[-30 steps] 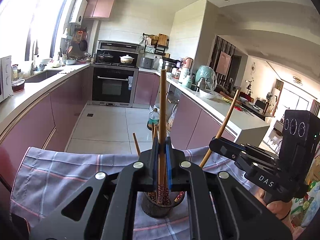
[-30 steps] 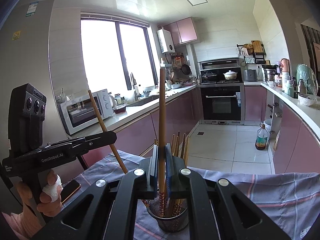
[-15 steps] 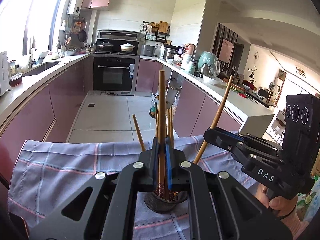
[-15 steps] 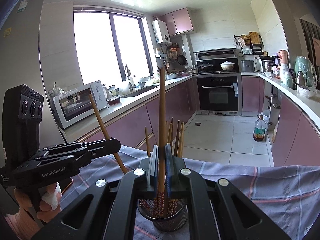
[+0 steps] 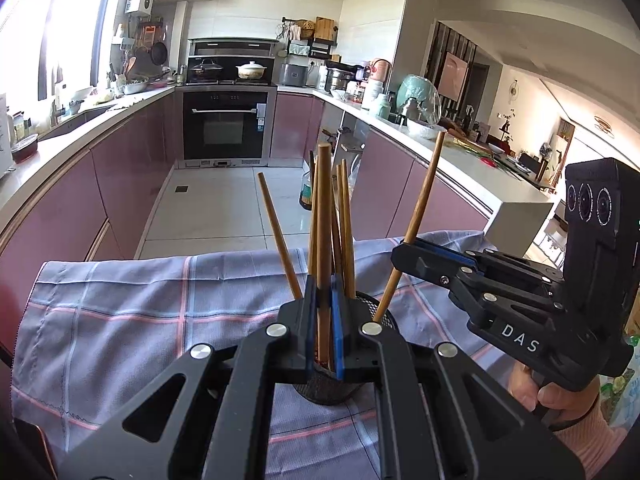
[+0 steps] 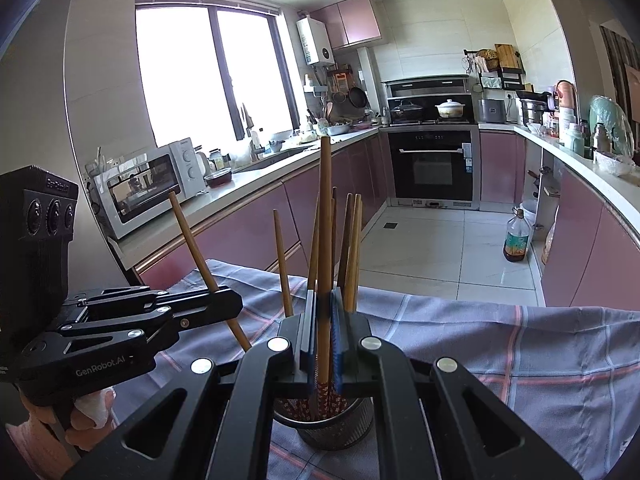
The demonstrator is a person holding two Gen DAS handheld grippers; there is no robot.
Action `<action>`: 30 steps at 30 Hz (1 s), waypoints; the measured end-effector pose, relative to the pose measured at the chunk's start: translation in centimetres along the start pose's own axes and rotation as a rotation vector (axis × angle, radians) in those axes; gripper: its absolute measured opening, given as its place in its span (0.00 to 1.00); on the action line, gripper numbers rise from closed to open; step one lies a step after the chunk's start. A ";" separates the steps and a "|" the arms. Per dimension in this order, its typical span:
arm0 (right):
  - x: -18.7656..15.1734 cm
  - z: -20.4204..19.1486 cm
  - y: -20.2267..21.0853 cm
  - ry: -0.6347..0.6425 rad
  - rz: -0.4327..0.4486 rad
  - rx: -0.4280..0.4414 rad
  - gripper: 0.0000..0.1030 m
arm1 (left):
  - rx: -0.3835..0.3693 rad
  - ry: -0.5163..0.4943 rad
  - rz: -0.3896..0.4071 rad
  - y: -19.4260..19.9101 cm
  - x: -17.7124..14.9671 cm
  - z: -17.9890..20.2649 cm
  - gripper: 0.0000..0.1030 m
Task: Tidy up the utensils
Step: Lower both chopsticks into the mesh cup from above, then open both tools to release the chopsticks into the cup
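A black mesh holder (image 5: 332, 386) (image 6: 334, 426) stands on the checked cloth and has several wooden chopsticks (image 5: 346, 220) (image 6: 352, 240) upright in it. My left gripper (image 5: 324, 294) is shut on one chopstick (image 5: 324, 216), held upright with its patterned lower end inside the holder. My right gripper (image 6: 325, 306) is shut on another chopstick (image 6: 325, 208), whose patterned end is also in the holder. Each gripper shows in the other's view: the right one (image 5: 400, 256) with its slanted stick (image 5: 422, 204), the left one (image 6: 236, 304) with its slanted stick (image 6: 192, 236).
A blue and pink checked cloth (image 5: 120, 312) (image 6: 500, 344) covers the table. Behind it are purple kitchen cabinets, an oven (image 5: 226, 124), a microwave (image 6: 144, 188) on the left counter and an oil bottle (image 6: 516, 236) on the tiled floor. A hand (image 5: 560, 396) holds the right gripper's handle.
Both grippers have sunk toward the holder with their chopsticks. The lower ends of both sticks now sit deeper in the holder, and the sticks inside it stand higher in both views.
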State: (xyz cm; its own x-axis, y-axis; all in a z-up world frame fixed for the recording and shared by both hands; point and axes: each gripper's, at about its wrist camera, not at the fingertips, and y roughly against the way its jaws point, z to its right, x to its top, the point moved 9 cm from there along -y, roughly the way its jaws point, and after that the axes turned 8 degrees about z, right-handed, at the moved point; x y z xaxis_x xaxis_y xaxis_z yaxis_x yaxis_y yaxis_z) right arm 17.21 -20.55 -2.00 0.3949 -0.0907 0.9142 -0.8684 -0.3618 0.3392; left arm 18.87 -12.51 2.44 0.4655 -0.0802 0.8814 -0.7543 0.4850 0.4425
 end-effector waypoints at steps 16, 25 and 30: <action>-1.5 0.5 -1.8 0.009 -0.057 -0.013 0.06 | 0.017 -0.016 -0.056 -2.9 -1.4 -0.5 0.08; -2.6 1.0 -2.8 -0.011 -0.091 -0.014 0.07 | 0.052 -0.014 -0.063 -4.7 -2.1 -1.4 0.22; -3.1 0.8 -2.7 -0.008 -0.106 -0.009 0.14 | 0.051 -0.013 -0.057 -4.9 -2.9 -2.2 0.37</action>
State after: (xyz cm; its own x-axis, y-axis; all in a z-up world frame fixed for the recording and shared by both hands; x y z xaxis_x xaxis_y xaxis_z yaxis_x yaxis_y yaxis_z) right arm 18.58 -20.02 -5.94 0.4868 -0.0603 0.8714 -0.8245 -0.3611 0.4356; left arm 22.23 -12.80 -2.69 0.5025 -0.1177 0.8565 -0.7496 0.4343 0.4995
